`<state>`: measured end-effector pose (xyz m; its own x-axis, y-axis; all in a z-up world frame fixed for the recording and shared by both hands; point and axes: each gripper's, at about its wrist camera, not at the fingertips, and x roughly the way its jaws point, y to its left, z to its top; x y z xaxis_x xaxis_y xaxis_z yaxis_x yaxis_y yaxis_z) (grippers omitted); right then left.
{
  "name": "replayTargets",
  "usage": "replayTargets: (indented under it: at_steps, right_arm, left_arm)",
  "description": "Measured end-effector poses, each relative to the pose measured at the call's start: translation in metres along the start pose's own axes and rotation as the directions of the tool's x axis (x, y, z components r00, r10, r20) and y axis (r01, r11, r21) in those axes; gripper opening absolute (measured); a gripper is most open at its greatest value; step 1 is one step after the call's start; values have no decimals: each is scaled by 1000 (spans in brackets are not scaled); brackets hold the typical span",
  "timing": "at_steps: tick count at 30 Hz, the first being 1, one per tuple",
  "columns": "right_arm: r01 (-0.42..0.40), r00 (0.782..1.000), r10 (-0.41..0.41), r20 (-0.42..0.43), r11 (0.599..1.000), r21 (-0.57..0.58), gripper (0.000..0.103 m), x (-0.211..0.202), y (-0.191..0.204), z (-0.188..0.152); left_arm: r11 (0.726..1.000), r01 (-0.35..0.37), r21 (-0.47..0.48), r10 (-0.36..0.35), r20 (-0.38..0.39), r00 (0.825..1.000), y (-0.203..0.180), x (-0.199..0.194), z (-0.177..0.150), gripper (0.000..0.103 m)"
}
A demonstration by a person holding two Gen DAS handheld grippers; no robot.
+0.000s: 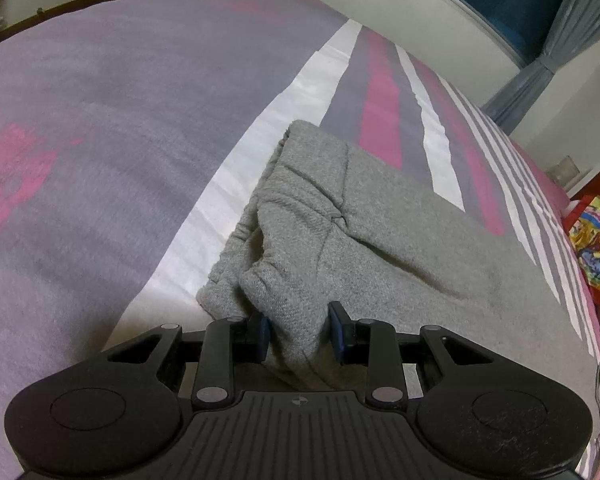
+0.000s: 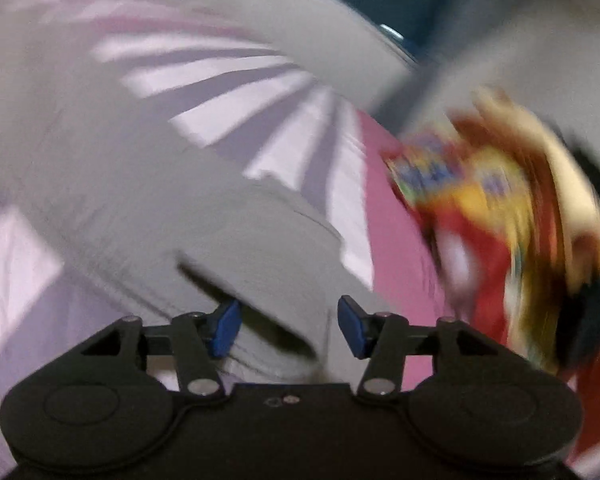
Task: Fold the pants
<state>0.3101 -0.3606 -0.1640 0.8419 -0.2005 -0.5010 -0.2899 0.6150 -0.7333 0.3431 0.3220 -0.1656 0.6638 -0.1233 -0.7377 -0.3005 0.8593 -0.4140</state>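
Grey knit pants (image 1: 380, 224) lie folded on the bed, their gathered waistband (image 1: 260, 204) toward the left. In the left wrist view a thick fold of the grey fabric rises between the blue pads, and my left gripper (image 1: 300, 332) is shut on it. The right wrist view is badly blurred. There my right gripper (image 2: 288, 328) stands open, its blue pads (image 2: 226, 328) well apart. A grey pants leg (image 2: 240, 240) lies under and between them, and neither pad presses on it.
The bed cover (image 1: 120, 140) is grey-purple with white and pink stripes (image 1: 380, 96). A colourful red and yellow bag (image 1: 596, 248) sits past the bed's right edge, also blurred in the right wrist view (image 2: 480, 220). A window with grey curtains (image 1: 540, 72) is behind.
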Motion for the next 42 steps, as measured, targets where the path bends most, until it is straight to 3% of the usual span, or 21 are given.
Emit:
replayTargets:
  at_steps: [1,2,3,4,5,6,7,8,10,13,17,22,29,35,38,40,42]
  right_arm:
    - [19,1000,-19,5,998,-64,17,3,4,2]
    - [42,999,-42,8,997,-68,1,3,3,7]
    - [43,999,-43,8,999,28,4,2,-10,10]
    - [37,999,-41,19,979,202,4,-2,-32,7]
    - [39,998,-50,22,927,372,4,-6,-55,2]
    - [48,998,-63,8,834,549,4,-10,-80,-10]
    - [41,999,-54,-2,731,681,4,-12,-100,-25]
    - [25,1000,-29,-10,599,800,4,-12,-118,-46]
    - [-2,998,63,-26,404,915,4,-1,-131,-88]
    - [-2,982,178,-55,302,953,4,20,-124,-119]
    - [-13,981,192,-20,172,985,5,15,-115,-130]
    - [-28,975,222,-6,150,988,14,16,-120,-129]
    - [-22,973,232,-11,142,990,14,22,-116,-124]
    - [-18,972,233,-16,142,990,13,20,-118,-122]
    - [-16,971,239,-20,151,988,8,23,-118,-126]
    - [-19,969,245,-14,132,991,8,24,-119,-129]
    - [-9,976,219,-23,145,989,13,18,-121,-129]
  left_arm:
    - [1000,-2,1,2,1,1000,0,0,0,31]
    - [1000,-2,1,2,1,1000,0,0,0,31]
    - [1000,-1,1,1,0,1000,0,0,0,31]
    - [1000,1,2,-1,1,1000,0,0,0,31]
    - [1000,2,1,-2,1,1000,1,0,0,31]
    - [1000,5,1,-5,2,1000,1,0,0,31]
    - [1000,8,1,-8,3,1000,2,0,0,31]
    - [1000,10,1,-10,3,1000,3,0,0,31]
    - [1000,17,-2,-17,2,1000,4,-1,0,31]
    - [1000,25,-12,-25,-1,1000,6,-1,1,31]
    - [1000,21,-2,-21,-1,1000,5,-1,1,31]
    - [1000,26,-1,-26,17,1000,4,-4,0,31]
    - [999,10,32,-12,77,997,-2,-12,-4,24]
    - [997,63,38,-69,170,983,-1,-38,4,20]
    - [996,-11,86,4,80,997,1,-19,2,21]
    - [994,-28,103,20,80,997,-3,-17,-1,24]
    - [993,-42,109,32,94,995,-7,-23,-2,29]
